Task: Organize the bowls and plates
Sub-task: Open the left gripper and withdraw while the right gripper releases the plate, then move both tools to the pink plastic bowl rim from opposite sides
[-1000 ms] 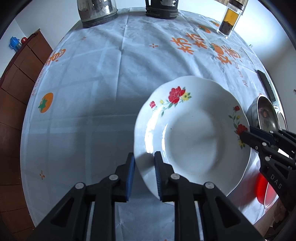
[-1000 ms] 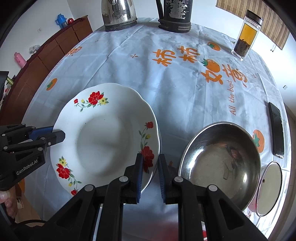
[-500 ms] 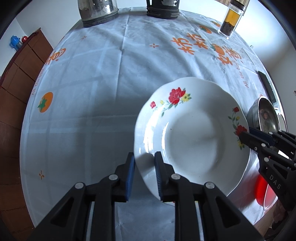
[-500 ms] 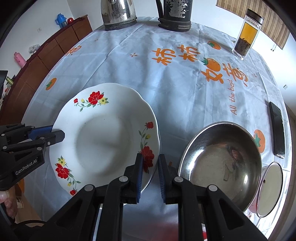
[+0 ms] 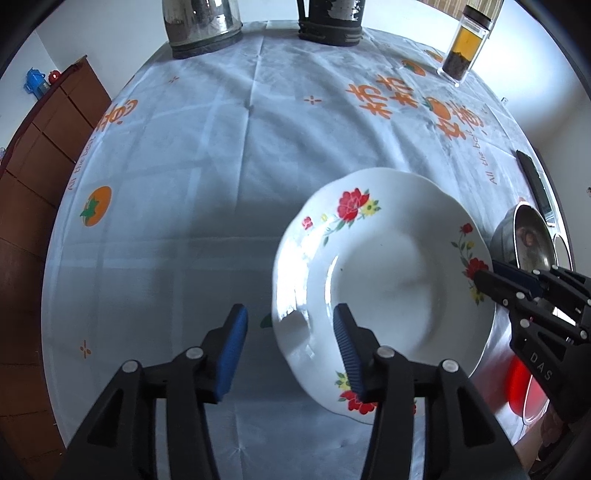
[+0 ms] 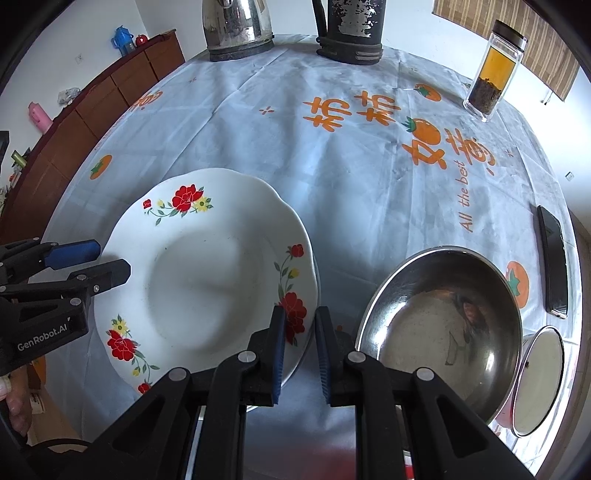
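The white scalloped ceramic plate with red flower sprays [image 5: 384, 280] sits over the round table's pale blue tablecloth printed with orange fruit and characters [image 5: 229, 155], low and right of centre in the left wrist view, at about four o'clock from the middle of the table. The left gripper [image 5: 288, 343] straddles the plate's rim at about seven o'clock. Its jaws are opening; the rim stands between the blue pads without either pad pressing on it. The right-hand pad hangs over the plate's inner slope and the left-hand pad is clear of the rim, over the cloth.

The right gripper [image 6: 299, 350] is clamped on the opposite rim, at about four o'clock of the plate in the right wrist view, with its pads nearly together across the edge by a red flower. The plate looks tilted, though I cannot tell how far it is lifted off the cloth.

Just beside the plate at three o'clock rests a shiny stainless steel bowl [image 6: 447, 325], and past it, at the table's edge, a small white-lidded cup [image 6: 539, 376]. A black phone [image 6: 552, 262] lies at the right edge. At twelve o'clock stand a steel kettle [image 6: 236, 29] and a dark worn jug [image 6: 351, 33], with a glass jar of amber liquid and dark leaves [image 6: 495, 70] at about one o'clock.
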{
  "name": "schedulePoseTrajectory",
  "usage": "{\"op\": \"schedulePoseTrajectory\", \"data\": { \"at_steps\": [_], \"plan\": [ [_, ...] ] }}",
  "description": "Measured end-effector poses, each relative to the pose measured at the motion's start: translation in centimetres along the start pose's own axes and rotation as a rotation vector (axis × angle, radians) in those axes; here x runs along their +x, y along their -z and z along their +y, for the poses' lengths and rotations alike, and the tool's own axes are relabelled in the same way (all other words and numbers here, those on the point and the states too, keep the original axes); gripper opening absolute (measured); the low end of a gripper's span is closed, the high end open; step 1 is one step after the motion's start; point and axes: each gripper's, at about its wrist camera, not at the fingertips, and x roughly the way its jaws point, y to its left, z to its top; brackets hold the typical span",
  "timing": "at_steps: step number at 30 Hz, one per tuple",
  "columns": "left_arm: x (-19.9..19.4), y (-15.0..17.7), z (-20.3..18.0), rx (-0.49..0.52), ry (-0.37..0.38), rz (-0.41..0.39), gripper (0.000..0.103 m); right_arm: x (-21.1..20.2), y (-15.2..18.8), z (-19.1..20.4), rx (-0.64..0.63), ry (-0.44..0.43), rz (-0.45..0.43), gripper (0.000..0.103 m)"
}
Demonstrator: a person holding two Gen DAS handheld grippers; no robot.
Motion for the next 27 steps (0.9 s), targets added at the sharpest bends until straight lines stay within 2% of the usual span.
{"op": "schedulePoseTrajectory", "data": {
  "at_steps": [4, 7, 9, 10, 19, 27],
  "plan": [
    [0.0, 0.1, 0.0, -0.004, -0.004, 0.002, 0.058, 0.0, -0.1, -0.1, 0.004, -0.007, -0.002, 0.022],
    [0.0, 0.3, 0.0, -0.006, -0.004, 0.001, 0.058, -0.2, -0.1, -0.1, 0.009, -0.022, -0.014, 0.029],
    [-0.1, 0.3, 0.0, -0.008, -0.006, -0.001, 0.059, -0.4, -0.1, 0.2, 0.004, -0.030, -0.025, 0.039],
    [-0.1, 0.3, 0.1, -0.011, -0.007, -0.002, 0.060, -0.7, -0.1, 0.3, 0.002, -0.039, -0.036, 0.041],
    [-1.2, 0.7, 0.6, -0.027, -0.021, -0.024, 0.063, -3.4, 0.0, 0.3, -0.002, -0.068, -0.096, 0.041],
    [-2.9, 1.1, -1.2, -0.005, 0.012, -0.048, 0.063, -7.3, 3.0, -1.5, 0.043, -0.071, -0.136, 0.041]
  ]
}}
